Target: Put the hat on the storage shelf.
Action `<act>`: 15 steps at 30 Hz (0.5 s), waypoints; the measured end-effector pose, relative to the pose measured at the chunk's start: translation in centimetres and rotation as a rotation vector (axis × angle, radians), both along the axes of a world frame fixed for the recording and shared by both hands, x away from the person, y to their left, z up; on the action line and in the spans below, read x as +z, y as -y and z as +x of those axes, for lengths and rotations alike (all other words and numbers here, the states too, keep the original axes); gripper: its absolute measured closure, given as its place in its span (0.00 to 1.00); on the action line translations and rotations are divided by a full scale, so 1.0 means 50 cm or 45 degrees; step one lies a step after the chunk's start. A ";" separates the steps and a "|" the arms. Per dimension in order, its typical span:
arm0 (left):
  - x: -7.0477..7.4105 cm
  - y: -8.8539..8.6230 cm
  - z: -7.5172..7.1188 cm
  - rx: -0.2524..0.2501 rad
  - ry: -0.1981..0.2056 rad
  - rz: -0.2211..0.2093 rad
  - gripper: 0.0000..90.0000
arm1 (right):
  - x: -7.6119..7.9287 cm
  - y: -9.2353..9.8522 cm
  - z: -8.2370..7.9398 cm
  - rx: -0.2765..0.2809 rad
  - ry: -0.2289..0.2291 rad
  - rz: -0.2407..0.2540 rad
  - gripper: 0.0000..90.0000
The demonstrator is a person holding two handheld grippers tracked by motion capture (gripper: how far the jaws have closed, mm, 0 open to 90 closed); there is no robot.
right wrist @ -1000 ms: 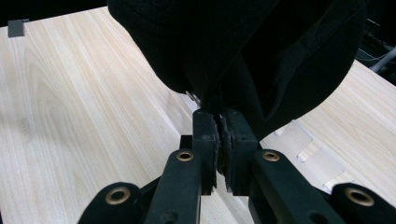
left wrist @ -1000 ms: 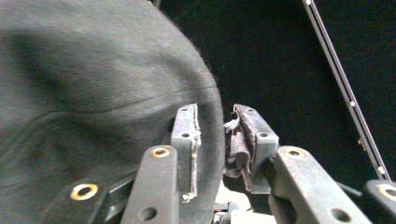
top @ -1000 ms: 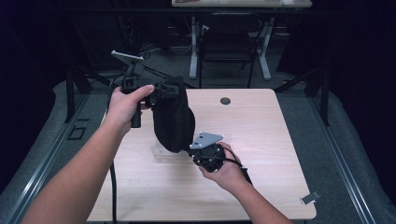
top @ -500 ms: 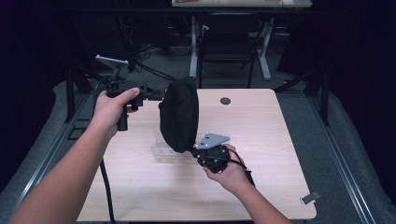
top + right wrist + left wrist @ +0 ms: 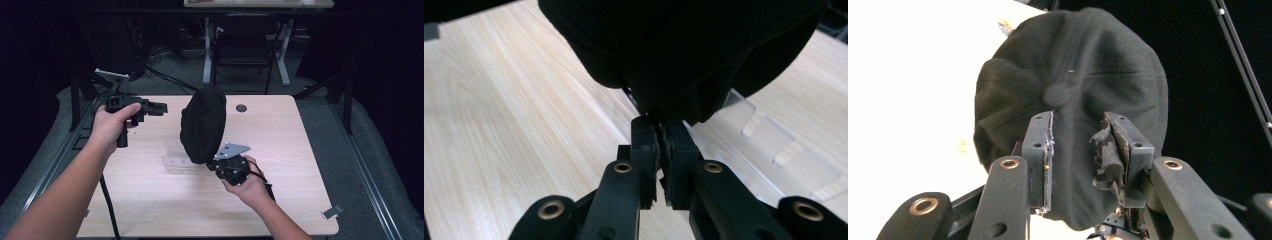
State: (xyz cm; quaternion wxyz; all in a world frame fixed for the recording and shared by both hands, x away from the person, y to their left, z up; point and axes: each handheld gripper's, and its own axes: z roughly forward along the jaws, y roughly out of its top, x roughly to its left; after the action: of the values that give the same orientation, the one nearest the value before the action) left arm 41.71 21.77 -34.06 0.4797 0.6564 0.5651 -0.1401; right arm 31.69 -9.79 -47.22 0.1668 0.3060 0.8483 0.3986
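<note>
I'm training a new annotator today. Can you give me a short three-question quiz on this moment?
1. True or false: the left gripper is clamped on the black cap.
2. Which gripper holds the cap up off the wooden table?
A. left
B. right
C. both
3. Fill in: a clear acrylic stand lies on the table, partly behind the ____.

Key:
1. False; its jaws stand open, apart from the cap.
2. B; the right gripper pinches the cap's lower edge.
3. cap

We see a light wooden table with a round dark grommet near its far edge, a clear plastic piece lying flat mid-table, and a dark chair beyond.
</note>
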 end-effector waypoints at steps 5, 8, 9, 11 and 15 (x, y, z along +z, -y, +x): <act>-0.011 -0.019 -0.005 0.022 0.007 0.034 0.72 | -0.011 0.012 0.005 -0.029 -0.029 0.032 0.95; -0.018 -0.028 -0.009 0.037 0.000 0.057 0.71 | -0.012 0.014 0.004 -0.026 -0.030 0.033 0.95; -0.020 -0.032 -0.010 0.038 0.001 0.065 0.71 | -0.012 0.014 0.004 -0.026 -0.029 0.033 0.95; -0.023 -0.038 -0.011 0.042 0.010 0.108 0.71 | -0.012 0.013 0.004 -0.028 -0.027 0.036 0.95; -0.027 -0.050 -0.016 0.068 0.021 0.149 0.69 | -0.012 0.014 0.005 -0.033 -0.028 0.045 0.94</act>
State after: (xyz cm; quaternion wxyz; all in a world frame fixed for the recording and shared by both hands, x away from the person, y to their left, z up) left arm 40.88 24.27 -35.40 0.4489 0.6692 0.5855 -0.0887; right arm 31.95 -10.51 -47.83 0.1572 0.3242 0.8390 0.4078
